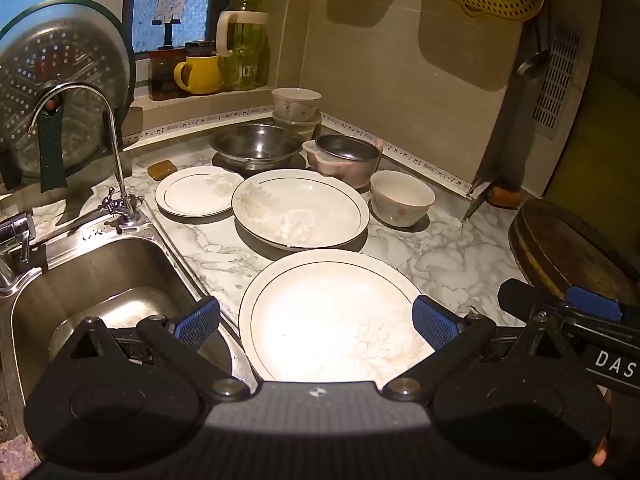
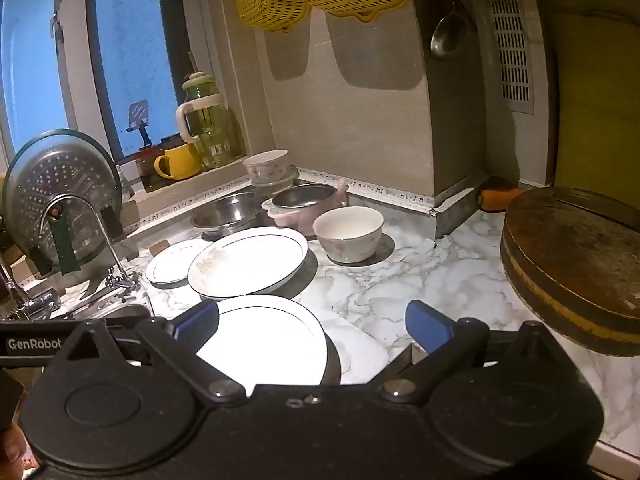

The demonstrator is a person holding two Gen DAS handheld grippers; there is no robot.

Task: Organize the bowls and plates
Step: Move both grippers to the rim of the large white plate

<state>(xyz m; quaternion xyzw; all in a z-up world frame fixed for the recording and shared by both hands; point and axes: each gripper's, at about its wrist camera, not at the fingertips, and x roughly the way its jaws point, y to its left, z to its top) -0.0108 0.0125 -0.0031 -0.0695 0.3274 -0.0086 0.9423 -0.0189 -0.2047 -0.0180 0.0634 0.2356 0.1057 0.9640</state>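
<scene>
Both your tools are spread wide and hold nothing — the left tool (image 1: 316, 320) hangs over the near plate (image 1: 320, 320) by the sink (image 1: 100, 280), the right tool (image 2: 312, 326) just beside that plate's right edge. On the worktop (image 1: 440, 252) behind it lie a deep plate (image 1: 300, 208) and a small plate (image 1: 198, 191) — a bowl (image 1: 401, 198) stands right of them, more bowls stacked in the corner.
</scene>
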